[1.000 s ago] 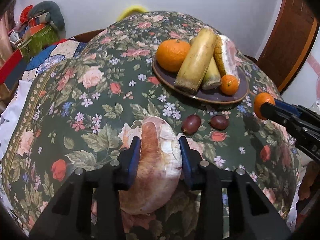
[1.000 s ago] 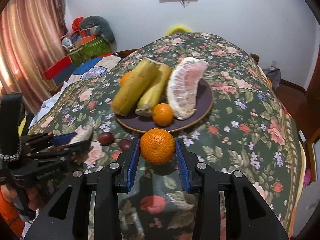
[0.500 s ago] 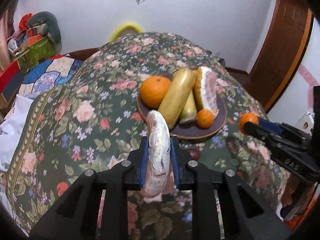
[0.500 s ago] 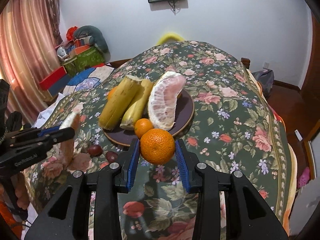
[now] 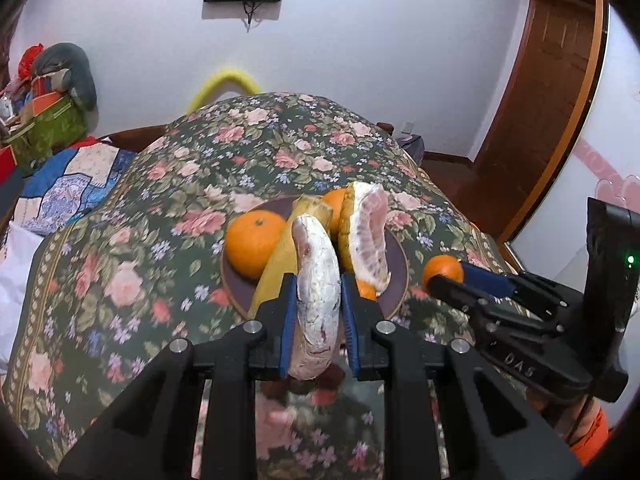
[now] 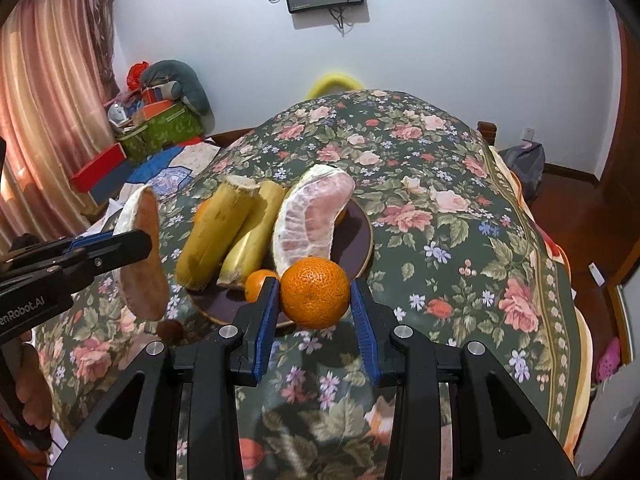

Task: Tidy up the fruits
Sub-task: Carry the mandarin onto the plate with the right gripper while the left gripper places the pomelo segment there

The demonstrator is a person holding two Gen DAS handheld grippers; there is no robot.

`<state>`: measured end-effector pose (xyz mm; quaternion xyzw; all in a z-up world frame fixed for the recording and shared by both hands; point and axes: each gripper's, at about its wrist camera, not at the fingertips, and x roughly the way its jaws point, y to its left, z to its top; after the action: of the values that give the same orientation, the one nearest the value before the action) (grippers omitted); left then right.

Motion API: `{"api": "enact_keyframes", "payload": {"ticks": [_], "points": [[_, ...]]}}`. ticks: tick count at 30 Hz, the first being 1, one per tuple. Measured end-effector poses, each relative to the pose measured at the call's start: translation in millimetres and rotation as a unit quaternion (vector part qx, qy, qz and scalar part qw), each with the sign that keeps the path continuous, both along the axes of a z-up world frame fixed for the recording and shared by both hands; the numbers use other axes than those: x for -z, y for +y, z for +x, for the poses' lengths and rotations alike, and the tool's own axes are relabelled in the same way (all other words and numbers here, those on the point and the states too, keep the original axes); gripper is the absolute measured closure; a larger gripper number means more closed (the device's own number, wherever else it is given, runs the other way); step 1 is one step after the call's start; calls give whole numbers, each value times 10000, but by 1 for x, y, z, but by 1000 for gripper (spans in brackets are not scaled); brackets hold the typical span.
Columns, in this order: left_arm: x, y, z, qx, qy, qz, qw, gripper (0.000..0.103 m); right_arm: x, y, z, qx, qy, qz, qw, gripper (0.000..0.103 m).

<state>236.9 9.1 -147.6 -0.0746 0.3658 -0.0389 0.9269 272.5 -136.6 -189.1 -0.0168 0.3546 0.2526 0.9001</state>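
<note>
Here the left tongs (image 5: 317,312) clamp a pomelo wedge (image 5: 318,300), the right tongs (image 6: 315,300) a tangerine (image 6: 315,293).

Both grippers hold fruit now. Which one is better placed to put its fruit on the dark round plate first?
Probably the right gripper. Its round orange mandarin hangs just above the near rim of the dark round plate. The left gripper, gripping the pale pomelo wedge, seems farther back.

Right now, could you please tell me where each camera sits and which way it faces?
Left wrist: on the left tongs, looking down along them at the pomelo wedge they grip, plate beyond; right tongs at right.
Right wrist: on the right tongs, facing the mandarin they clamp; left tongs at left.
Shared: plate, floral cloth, both tongs.
</note>
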Motion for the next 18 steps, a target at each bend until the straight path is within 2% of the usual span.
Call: {"api": "enact_keyframes", "payload": {"ticks": [11,18], "points": [[26,-13,44,61,210,-102,9997,82,23,10,20,-148,203,-211,9995,70],[36,-25,58,243,287,71,9993,76,26,14,28,-234,222,-183,9993,69]]}}
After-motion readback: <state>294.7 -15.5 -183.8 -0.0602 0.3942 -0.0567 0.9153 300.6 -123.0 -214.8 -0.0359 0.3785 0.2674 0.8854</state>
